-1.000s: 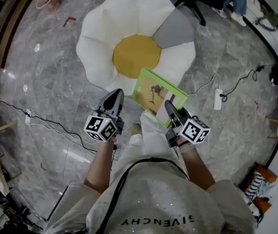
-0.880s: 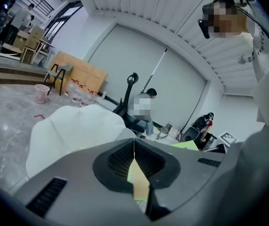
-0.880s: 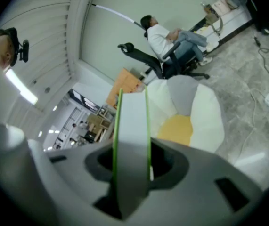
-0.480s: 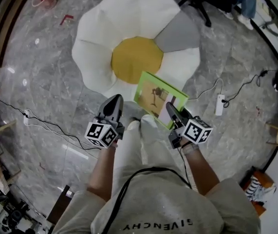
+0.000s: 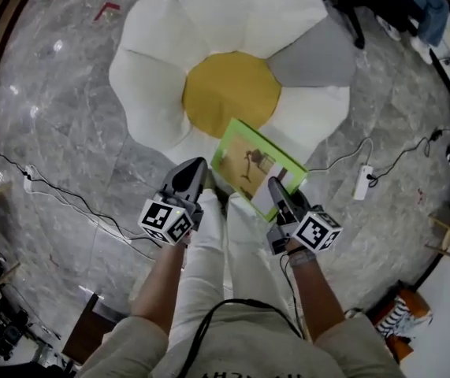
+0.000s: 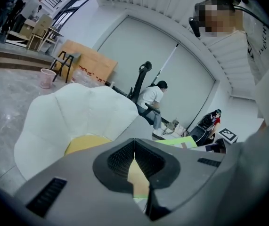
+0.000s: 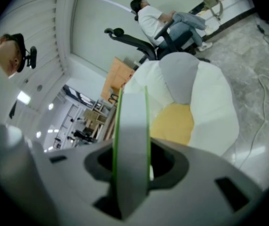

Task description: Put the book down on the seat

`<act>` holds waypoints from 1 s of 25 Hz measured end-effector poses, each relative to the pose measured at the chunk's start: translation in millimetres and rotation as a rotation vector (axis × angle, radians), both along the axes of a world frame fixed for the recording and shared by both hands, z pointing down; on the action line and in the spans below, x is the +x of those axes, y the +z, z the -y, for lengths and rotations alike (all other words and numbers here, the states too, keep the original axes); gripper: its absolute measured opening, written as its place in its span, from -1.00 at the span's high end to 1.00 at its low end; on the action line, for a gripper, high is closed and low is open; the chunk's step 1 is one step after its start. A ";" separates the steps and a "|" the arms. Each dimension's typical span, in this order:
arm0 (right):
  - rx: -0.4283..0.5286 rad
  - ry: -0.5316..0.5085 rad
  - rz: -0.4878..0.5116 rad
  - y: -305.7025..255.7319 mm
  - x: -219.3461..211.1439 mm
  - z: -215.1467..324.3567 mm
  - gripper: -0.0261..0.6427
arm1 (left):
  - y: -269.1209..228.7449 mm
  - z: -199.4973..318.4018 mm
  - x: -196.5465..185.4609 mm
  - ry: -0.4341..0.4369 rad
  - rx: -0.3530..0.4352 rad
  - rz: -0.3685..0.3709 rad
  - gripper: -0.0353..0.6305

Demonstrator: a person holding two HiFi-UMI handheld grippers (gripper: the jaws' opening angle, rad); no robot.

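Observation:
The seat [image 5: 161, 46] is a big flower-shaped cushion with white petals, one grey petal and a yellow middle [image 5: 231, 93]. A green-edged book [image 5: 252, 162] hangs over the near petals, tilted. My right gripper [image 5: 275, 184] is shut on the book's near corner. In the right gripper view the book [image 7: 131, 126] stands edge-on between the jaws of the right gripper [image 7: 132, 166], with the seat [image 7: 209, 102] beyond. My left gripper [image 5: 195, 165] sits left of the book, apart from it. The left gripper [image 6: 134, 143] has its tips together and holds nothing.
Black cables [image 5: 59, 199] run over the marble floor at left. A white power strip [image 5: 362, 182] lies right of the seat. Behind the seat a person sits on an office chair [image 6: 149, 98]. A pink bin [image 6: 46, 77] stands far left, and shoes [image 5: 402, 312] lie near right.
Both grippers and the book have sunk toward the seat, which now looks larger and closer. The right gripper's hold on the book is unchanged.

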State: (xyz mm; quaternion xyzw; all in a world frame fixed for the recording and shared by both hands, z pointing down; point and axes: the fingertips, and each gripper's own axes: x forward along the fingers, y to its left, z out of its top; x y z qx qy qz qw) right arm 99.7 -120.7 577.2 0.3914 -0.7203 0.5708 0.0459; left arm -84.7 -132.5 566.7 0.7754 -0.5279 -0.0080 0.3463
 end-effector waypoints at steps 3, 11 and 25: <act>-0.012 0.024 0.014 21.0 -7.9 -2.0 0.46 | 24.6 -0.7 -3.5 -0.014 -0.001 -0.010 0.82; -0.009 -0.004 0.052 74.4 -35.3 -4.4 0.46 | 87.6 2.7 -22.2 -0.125 -0.008 -0.020 0.82; 0.038 -0.022 0.081 136.4 -63.0 39.1 0.46 | 151.4 7.5 -19.5 -0.076 -0.029 -0.010 0.82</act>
